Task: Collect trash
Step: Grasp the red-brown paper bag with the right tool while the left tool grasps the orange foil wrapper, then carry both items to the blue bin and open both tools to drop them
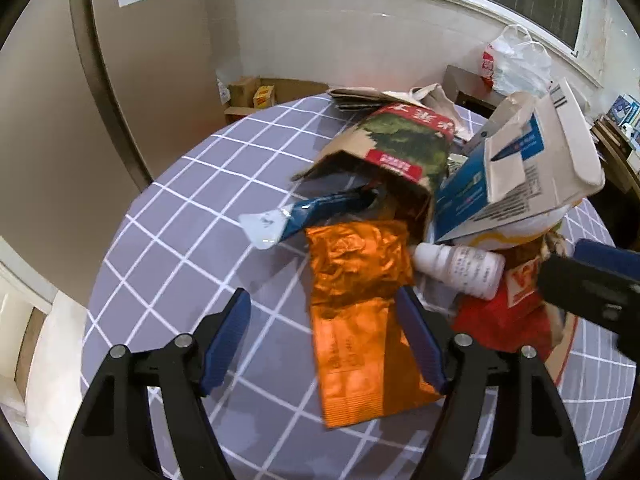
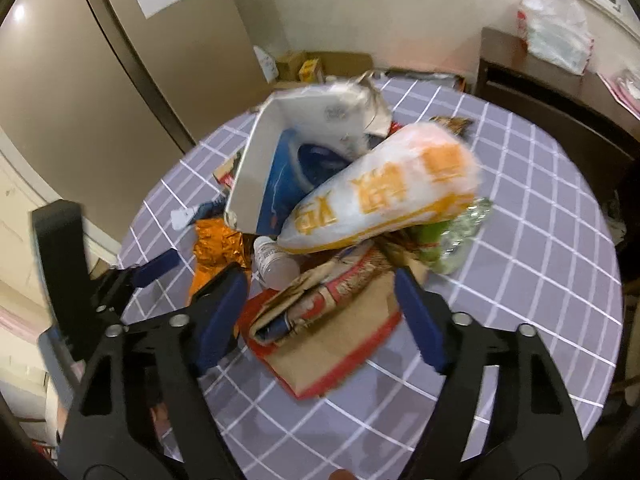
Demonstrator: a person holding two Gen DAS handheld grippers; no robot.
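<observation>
A heap of trash is sitting near the middle of the round checked tablecloth (image 1: 168, 240): an orange foil wrapper (image 1: 360, 320) is lying flat at its near edge, with a small white bottle (image 1: 460, 266) just beside it and a torn cardboard box (image 1: 384, 152) behind. The left gripper (image 1: 324, 304) is hovering with its fingers spread wide over the foil wrapper, gripping nothing. The right gripper (image 2: 320, 284) is likewise standing open above a folded brown-and-red paper bag (image 2: 332, 332), with a white-and-orange plastic bag (image 2: 384, 192) lying on the heap beyond it.
</observation>
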